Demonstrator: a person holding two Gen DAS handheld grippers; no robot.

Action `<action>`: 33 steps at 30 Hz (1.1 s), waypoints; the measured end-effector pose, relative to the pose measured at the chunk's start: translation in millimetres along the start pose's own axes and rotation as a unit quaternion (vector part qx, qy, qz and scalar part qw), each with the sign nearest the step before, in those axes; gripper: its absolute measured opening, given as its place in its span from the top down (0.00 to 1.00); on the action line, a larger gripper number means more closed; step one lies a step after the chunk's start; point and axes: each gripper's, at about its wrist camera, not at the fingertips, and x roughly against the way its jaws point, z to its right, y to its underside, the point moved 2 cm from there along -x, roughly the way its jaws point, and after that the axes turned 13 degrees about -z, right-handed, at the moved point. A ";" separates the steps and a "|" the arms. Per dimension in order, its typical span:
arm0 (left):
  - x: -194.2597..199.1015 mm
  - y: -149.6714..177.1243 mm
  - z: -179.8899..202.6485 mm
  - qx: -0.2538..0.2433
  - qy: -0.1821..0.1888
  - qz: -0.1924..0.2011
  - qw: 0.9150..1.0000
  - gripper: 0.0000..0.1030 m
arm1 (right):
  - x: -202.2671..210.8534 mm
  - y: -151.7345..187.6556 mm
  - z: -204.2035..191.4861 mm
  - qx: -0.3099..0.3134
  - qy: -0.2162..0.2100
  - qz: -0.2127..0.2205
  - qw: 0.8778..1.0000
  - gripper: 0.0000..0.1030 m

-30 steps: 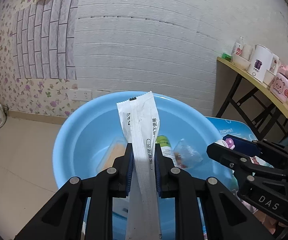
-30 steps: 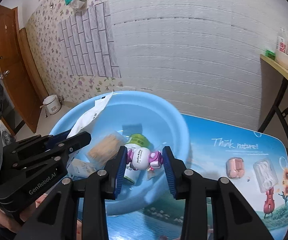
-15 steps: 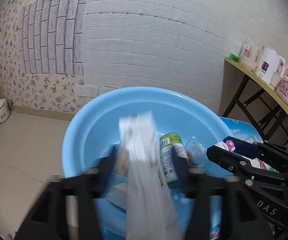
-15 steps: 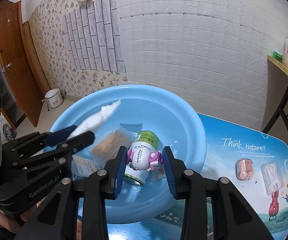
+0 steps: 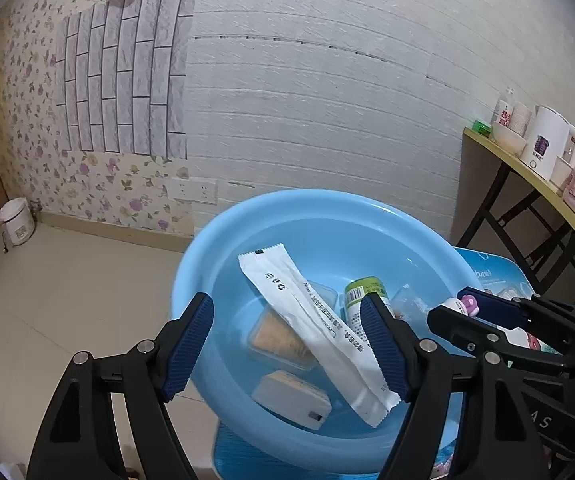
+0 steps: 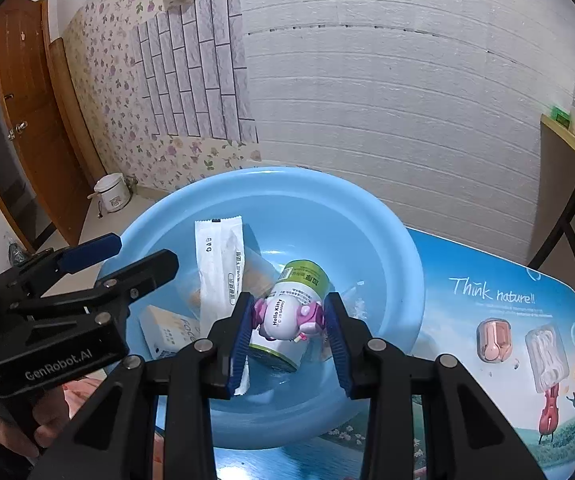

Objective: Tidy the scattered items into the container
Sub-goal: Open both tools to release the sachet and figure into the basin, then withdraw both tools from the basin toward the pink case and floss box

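Below opening left gripper (image 5: 287,346) jaws, white sachet (image 5: 319,332) lies loose in basin (image 5: 327,208).

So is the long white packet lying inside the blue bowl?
Yes, the long white packet lies slanted inside the blue bowl, across the other items there.

Long white sachet (image 5: 319,332) slantwise inside blue basin (image 5: 191,276).

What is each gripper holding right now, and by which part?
Right gripper clamps the Hello Kitty toy by its sides. Left gripper, jaws opening, holds nothing; the white sachet lies in the basin.
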 end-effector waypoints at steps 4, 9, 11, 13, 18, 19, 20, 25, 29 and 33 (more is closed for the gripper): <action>2.4 -0.8 -2.4 0.003 -0.005 0.003 1.000 0.26 | 1.4 2.2 -1.4 0.005 -0.006 -0.001 1.000 0.64; 4.5 -1.3 -8.5 0.006 -0.017 0.005 1.000 0.18 | 2.1 4.9 -0.2 0.008 -0.013 -0.008 1.000 0.35; 6.8 -1.8 -12.4 0.011 -0.020 0.008 1.000 0.16 | 6.0 5.4 3.8 0.001 -0.017 0.001 1.000 0.33; 8.7 -1.9 -14.8 0.016 -0.022 0.009 1.000 0.16 | 9.1 5.4 6.7 -0.001 -0.016 0.006 1.000 0.33; 11.7 -0.5 -10.9 0.015 -0.024 0.010 1.000 0.15 | 16.5 10.3 18.7 -0.011 -0.010 0.017 1.000 0.33; 12.3 -0.2 -9.2 0.014 -0.024 0.010 1.000 0.15 | 17.2 12.5 23.2 -0.015 -0.007 0.017 1.000 0.33; 12.9 0.0 -7.2 0.013 -0.023 0.010 1.000 0.15 | 18.0 15.1 27.7 -0.022 -0.005 0.016 1.000 0.33; 17.6 -0.2 5.3 0.002 -0.020 0.012 1.000 0.15 | 25.9 26.2 55.0 -0.057 0.007 0.020 0.998 0.33; 22.0 -0.5 18.6 -0.007 -0.016 0.015 1.000 0.13 | 31.3 34.1 76.5 -0.077 0.016 0.019 0.997 0.33; 24.5 1.3 36.3 -0.017 -0.014 0.018 1.000 0.13 | 37.6 43.7 94.4 -0.090 0.026 0.020 0.995 0.33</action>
